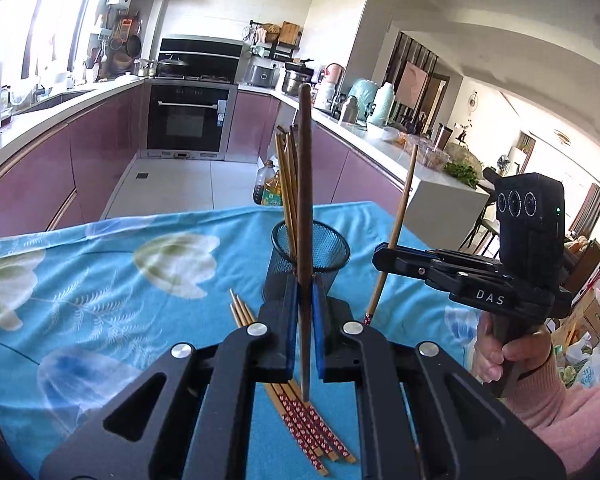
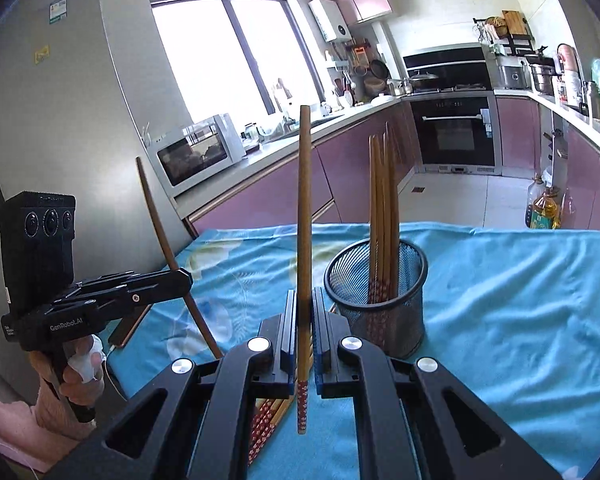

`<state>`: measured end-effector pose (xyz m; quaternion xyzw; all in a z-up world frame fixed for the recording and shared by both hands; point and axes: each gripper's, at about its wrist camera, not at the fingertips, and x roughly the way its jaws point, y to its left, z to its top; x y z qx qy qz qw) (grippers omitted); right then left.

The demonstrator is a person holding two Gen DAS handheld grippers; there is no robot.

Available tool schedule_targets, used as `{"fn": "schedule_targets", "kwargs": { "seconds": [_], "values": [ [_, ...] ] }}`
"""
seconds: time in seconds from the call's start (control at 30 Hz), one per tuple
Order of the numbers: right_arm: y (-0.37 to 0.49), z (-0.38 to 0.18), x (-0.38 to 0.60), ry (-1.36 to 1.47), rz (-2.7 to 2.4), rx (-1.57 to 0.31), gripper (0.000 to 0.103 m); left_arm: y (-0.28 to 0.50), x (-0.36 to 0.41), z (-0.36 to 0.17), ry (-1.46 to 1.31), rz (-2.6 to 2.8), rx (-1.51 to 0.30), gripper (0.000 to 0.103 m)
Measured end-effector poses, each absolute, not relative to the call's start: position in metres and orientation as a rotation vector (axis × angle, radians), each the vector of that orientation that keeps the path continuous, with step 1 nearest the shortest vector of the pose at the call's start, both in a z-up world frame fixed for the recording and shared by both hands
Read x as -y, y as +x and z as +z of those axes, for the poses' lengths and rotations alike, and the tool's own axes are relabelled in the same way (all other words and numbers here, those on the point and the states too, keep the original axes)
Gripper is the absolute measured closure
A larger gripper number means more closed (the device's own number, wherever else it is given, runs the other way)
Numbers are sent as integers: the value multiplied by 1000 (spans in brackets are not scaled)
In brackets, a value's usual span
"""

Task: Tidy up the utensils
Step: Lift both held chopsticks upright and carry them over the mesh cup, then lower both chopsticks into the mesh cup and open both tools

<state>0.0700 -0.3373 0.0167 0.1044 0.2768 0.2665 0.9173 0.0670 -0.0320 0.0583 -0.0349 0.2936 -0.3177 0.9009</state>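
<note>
You are mid-transfer: your left gripper point(image 1: 305, 332) pinches a dark brown wooden chopstick point(image 1: 305, 200) upright, and your right gripper point(image 2: 305, 332) pinches a light bamboo chopstick with a red patterned end point(image 2: 304, 240). Next, lower each into the black mesh cup point(image 2: 380, 300) on the blue-clothed worktop point(image 2: 500, 300); it already holds several chopsticks. More chopsticks point(image 1: 316, 436) lie loose on the cloth.

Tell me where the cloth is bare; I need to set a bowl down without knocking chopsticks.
The cloth is bare right of the mesh cup, out to the table edge, and also on the far left over the flower print. It is crowded in the near middle: loose chopsticks lie there, and the left gripper and right gripper each hold a chopstick upright.
</note>
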Motion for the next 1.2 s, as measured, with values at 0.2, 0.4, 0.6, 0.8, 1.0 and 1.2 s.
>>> {"fn": "schedule_targets", "kwargs": {
  "seconds": [0.2,0.4,0.6,0.8,1.0,1.2],
  "values": [
    [76,32,341,198,528,-529,97,81,41,73,-94,-666,-588,96],
    [84,46,347,198,515,-491,97,95,49,89,-102,-669,-555,96],
    [95,62,350,188,503,-457,97,106,59,110,-97,-672,-514,96],
    [103,75,353,177,488,-424,97,117,69,123,-86,-665,-489,96],
    [114,81,353,158,462,-408,97,124,78,131,-70,-654,-466,96],
    [129,70,350,147,444,-440,97,134,91,119,-24,-618,-504,95]
  ]
}}
